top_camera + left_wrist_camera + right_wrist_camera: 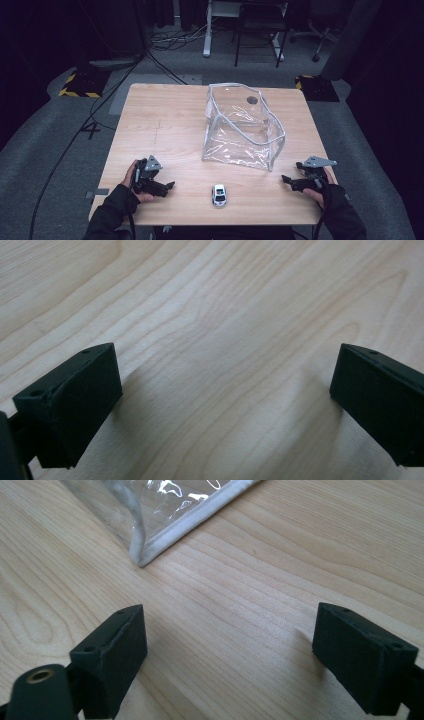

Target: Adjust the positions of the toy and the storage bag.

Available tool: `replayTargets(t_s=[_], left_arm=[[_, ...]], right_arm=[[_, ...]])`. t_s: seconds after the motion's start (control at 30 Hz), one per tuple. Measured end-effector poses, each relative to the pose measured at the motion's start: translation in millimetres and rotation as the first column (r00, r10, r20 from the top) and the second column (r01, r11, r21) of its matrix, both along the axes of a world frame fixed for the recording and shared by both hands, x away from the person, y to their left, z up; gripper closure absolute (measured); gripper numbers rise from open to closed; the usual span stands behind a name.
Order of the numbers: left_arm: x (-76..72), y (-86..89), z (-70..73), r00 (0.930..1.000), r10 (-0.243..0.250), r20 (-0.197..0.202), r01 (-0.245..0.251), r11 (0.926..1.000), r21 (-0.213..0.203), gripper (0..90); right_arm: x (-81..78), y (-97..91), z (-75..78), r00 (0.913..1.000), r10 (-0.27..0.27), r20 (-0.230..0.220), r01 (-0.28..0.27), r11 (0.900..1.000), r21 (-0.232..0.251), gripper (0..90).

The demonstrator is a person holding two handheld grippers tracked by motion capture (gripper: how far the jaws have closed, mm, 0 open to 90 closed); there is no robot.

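A: Toy car (219,195) sits at the near table (165,120) edge, between both tongs, long axis pointing away towards the clear pouch (242,127).

B: Left gripper (167,187) looks nearer; right gripper (286,179) too spread wide, nothing held.
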State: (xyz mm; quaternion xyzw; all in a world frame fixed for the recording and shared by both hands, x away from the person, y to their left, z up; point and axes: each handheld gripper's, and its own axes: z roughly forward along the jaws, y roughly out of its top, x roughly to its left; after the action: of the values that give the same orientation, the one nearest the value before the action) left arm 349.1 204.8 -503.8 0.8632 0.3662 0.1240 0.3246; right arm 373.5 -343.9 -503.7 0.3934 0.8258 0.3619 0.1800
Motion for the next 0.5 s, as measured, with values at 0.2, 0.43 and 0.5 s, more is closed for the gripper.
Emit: replayTargets(t_s=[0.2,0.43,0.5], left_arm=[[-10.0,-12.9,0.4,0.9979,-0.065,0.002,0.065,0.9979,0.005,0.4],[-18.7,-38.1,1.1,0.9863,-0.164,-0.019,0.164,0.9865,0.002,0.4],[-20.8,-46.9,0.0,0.9857,-0.169,-0.007,0.169,0.9857,-0.004,0.4]], right_arm=[[-0.3,0.7,0.2,1.0,-0.005,-0.004,0.005,1.0,0.005,14.3],[0.2,0.4,0.0,1.0,0.0,0.001,0.0,1.0,0.0,14.1],[0.2,0.4,0.0,1.0,0.0,0.001,0.0,1.0,0.001,14.1]])
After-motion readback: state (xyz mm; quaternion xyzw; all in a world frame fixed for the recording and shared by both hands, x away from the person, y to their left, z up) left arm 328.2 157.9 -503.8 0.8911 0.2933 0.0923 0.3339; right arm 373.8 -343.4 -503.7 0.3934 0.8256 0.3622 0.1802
